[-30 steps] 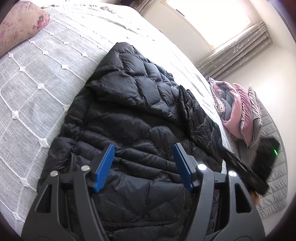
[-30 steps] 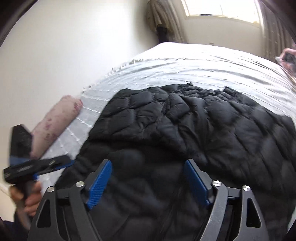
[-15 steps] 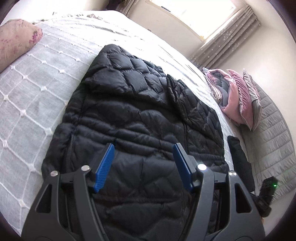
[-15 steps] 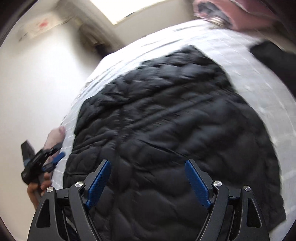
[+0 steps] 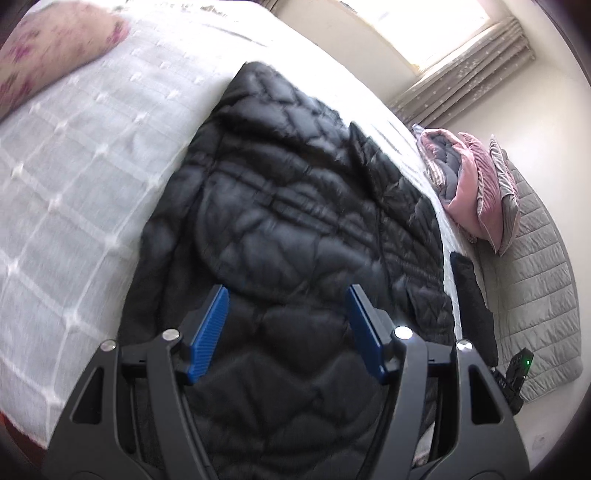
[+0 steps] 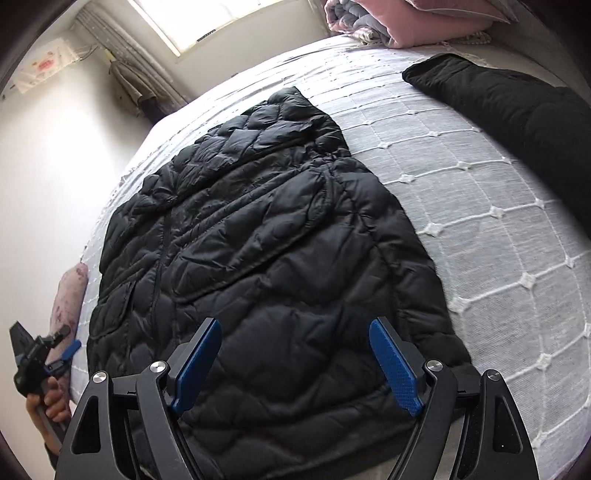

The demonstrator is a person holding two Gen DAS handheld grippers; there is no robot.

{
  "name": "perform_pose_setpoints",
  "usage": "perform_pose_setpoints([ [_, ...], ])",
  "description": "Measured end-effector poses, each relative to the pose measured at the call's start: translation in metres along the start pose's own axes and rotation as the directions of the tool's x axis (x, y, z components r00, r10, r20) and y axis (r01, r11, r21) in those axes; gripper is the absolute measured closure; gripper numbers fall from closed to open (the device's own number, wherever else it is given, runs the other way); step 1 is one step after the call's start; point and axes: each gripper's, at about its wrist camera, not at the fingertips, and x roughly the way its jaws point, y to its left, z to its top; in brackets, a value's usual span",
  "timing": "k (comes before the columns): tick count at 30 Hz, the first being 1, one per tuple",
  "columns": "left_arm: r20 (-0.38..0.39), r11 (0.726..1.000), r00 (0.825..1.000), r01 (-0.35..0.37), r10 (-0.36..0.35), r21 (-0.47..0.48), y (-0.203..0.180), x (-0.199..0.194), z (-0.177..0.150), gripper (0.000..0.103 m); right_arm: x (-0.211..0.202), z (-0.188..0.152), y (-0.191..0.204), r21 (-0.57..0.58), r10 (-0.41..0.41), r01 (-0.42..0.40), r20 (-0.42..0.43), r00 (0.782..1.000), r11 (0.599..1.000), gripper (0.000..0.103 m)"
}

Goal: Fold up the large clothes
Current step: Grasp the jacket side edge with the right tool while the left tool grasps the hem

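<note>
While the black jacket [image 6: 258, 258] lies spread flat on the bed [image 6: 480, 192], I hover my left hand-held gripper [image 5: 288, 325] and right hand-held gripper [image 6: 295, 362] over its hem, both wide and empty; next I judge each must pinch a hem corner to fold

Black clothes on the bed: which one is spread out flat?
The puffy quilted jacket is spread flat. The other black garment, beside the pink bedding, is bundled long and narrow.

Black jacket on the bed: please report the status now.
Both tools open, left, right, nothing held. Black jacket flat on bed. Second dark garment lies apart.
</note>
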Motion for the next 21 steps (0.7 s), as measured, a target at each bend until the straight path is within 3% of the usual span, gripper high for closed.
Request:
perform_pose_setpoints([
  [3, 0.003, 0.999, 0.999, -0.039, 0.039, -0.003, 0.015, -0.009, -0.017, 0.037, -0.003, -0.008, -0.01, 0.012, 0.001, 0.0, -0.02, 1.0, 1.0, 0.02],
  [11, -0.016, 0.996, 0.998, -0.063, 0.063, -0.057, 0.061, -0.033, -0.071, 0.037, -0.022, -0.017, -0.051, 0.105, -0.042, 0.041, 0.014, 0.999, 0.994, 0.02],
  [17, 0.03, 0.994, 0.998, -0.048, 0.051, -0.098, 0.079, -0.056, -0.086, 0.037, -0.029, -0.027, -0.08, 0.173, -0.063, 0.061, 0.011, 0.998, 0.983, 0.02],
  [21, -0.012, 0.99, 1.0, -0.003, 0.001, -0.14, 0.085, -0.049, -0.093, 0.037, -0.019, -0.035, -0.084, 0.166, -0.09, 0.094, -0.031, 0.995, 0.982, 0.024],
])
